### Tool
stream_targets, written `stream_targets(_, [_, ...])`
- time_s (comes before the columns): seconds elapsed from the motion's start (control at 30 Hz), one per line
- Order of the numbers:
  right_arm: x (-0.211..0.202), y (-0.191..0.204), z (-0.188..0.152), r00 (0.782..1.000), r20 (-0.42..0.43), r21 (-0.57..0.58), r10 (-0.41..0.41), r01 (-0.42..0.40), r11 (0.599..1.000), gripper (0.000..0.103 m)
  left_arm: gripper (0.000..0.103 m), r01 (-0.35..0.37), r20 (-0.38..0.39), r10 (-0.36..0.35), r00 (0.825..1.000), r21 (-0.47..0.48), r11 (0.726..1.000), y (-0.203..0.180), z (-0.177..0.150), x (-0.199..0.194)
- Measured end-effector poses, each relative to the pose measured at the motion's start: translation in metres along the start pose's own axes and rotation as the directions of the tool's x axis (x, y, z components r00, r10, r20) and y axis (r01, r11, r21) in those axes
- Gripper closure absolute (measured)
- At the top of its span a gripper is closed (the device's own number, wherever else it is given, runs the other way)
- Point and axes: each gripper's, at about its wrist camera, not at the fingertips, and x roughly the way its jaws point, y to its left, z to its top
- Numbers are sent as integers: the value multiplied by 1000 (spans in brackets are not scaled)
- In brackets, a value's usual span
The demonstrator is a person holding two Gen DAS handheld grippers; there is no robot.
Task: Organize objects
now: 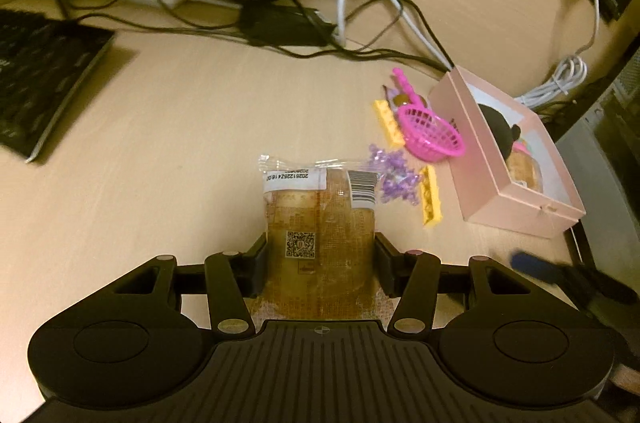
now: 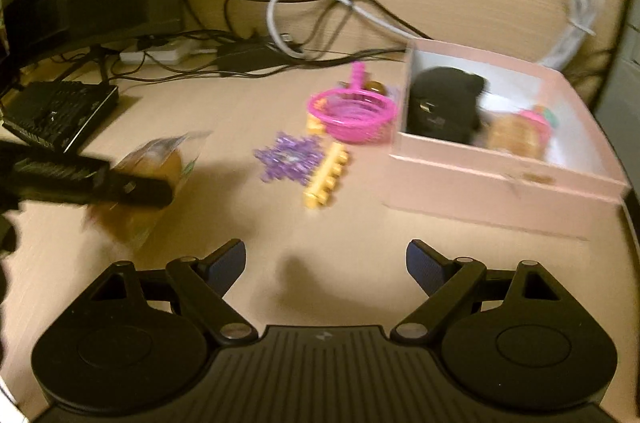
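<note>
Clear-wrapped brown bread packet (image 1: 320, 223), barcode and QR labels, clamped in left tongs (image 1: 320, 263), right tongs (image 2: 326, 263) apart, seemingly empty.

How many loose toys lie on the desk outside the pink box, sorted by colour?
Pink: 1, the basket
Yellow: 2, one brick and another brick
Purple: 1, the snowflake piece
Total: 4
A small brownish thing behind the basket is too blurred to count.
</note>
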Motion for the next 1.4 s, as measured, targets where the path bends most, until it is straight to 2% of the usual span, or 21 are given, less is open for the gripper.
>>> stream_targets(0.23, [46, 18, 27, 1000, 2, -18, -9, 9, 1000, 15, 47, -11, -7, 11, 1000, -56, 998, 27, -2, -24])
stream_targets(0.4, [80, 15, 39, 999, -30, 8, -26, 26, 1000, 13, 47, -17, -18, 16, 1000, -74, 997, 40, -3, -28])
stream_targets(0.5, [88, 15, 43, 1000, -16, -2, -26, 26, 1000, 14, 47, -25, -25, 23, 999, -84, 996, 47, -4, -28])
stream_targets(0.63, [86, 23, 45, 1000, -5, -44, 0, -1, 999, 47, 47, -27, -36, 23, 999, -100, 995, 52, -4, -26])
stream_targets(0.73, [83, 26, 45, 1000, -9, -57, 13, -14, 998, 61, 47, -14, -44, 10, 999, -98, 995, 50, -2, -22])
stream_targets(0.9, [71, 22, 36, 998, -26, -51, 49, -50, 997, 62, 47, 21, -61, -26, 998, -81, 997, 36, -2, -15])
stream_targets(1.2, [27, 21, -2, 988, -73, -66, 135, -140, 988, 61, 47, 80, -88, -84, 993, -43, 996, 7, -7, -5])
stream_targets(1.3, [14, 15, -14, 988, -80, -66, 134, -139, 988, 55, 47, 93, -90, -95, 991, -30, 995, -3, -9, -1])
stream_targets(1.4, [1, 1, -25, 993, -65, -64, 98, -102, 993, 41, 47, 98, -93, -99, 991, -10, 995, -13, -10, 3])
